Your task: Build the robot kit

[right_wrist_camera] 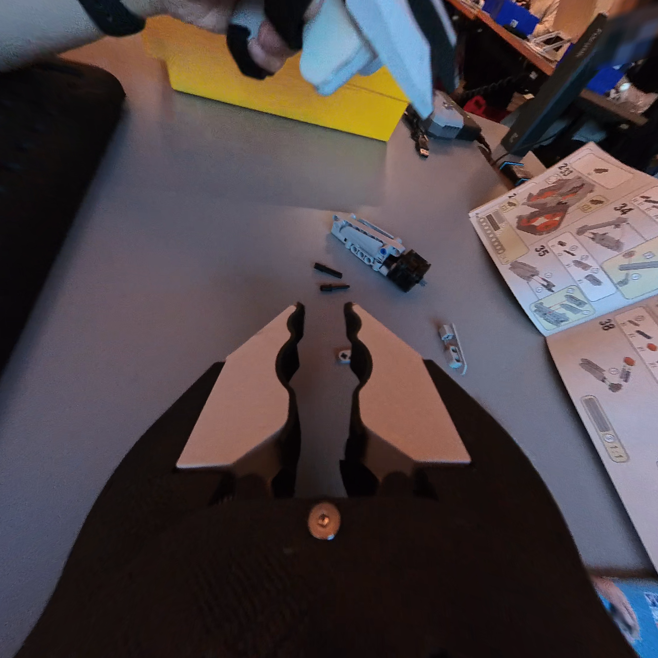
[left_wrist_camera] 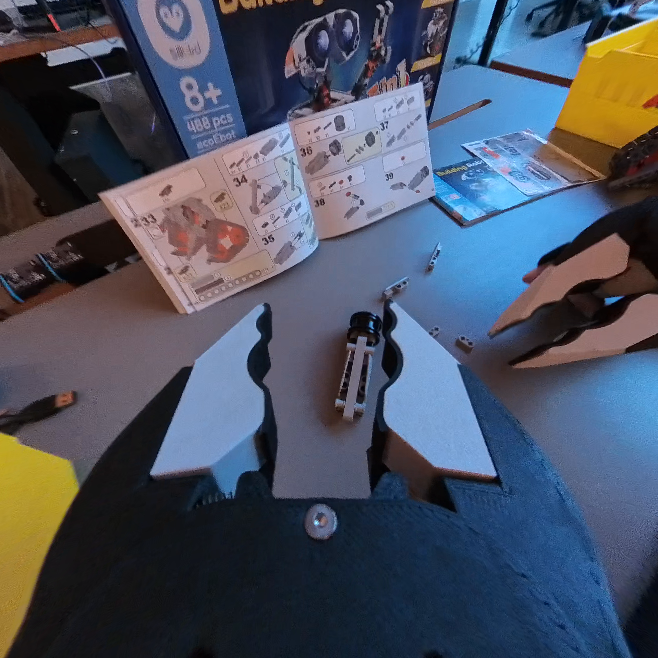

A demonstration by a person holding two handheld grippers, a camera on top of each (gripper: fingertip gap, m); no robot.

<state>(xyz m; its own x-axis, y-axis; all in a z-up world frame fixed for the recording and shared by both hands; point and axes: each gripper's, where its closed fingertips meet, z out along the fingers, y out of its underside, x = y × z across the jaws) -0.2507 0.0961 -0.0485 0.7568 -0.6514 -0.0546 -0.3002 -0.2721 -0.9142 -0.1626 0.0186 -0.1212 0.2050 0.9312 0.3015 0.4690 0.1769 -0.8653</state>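
My left gripper point(left_wrist_camera: 327, 308) is open and low over the grey table point(left_wrist_camera: 106, 356). A small grey-and-black brick assembly point(left_wrist_camera: 358, 370) lies on the table between its fingers, nearer the right one, and is not gripped. My right gripper point(right_wrist_camera: 324, 306) is open with a narrow gap. A tiny grey piece point(right_wrist_camera: 343, 356) lies between its fingers, by the right one. Two black pins point(right_wrist_camera: 329, 277) and the assembly point(right_wrist_camera: 377, 252) lie just ahead of it. The right gripper point(left_wrist_camera: 500, 349) also shows at the right of the left wrist view.
An open instruction booklet point(left_wrist_camera: 267, 199) leans on a blue toy box point(left_wrist_camera: 199, 89) behind the parts. Small grey pieces point(left_wrist_camera: 395, 286) lie scattered near it. Yellow boxes point(left_wrist_camera: 612, 89) point(right_wrist_camera: 285, 92) stand at the table's ends. A cable plug point(left_wrist_camera: 60, 400) lies at left.
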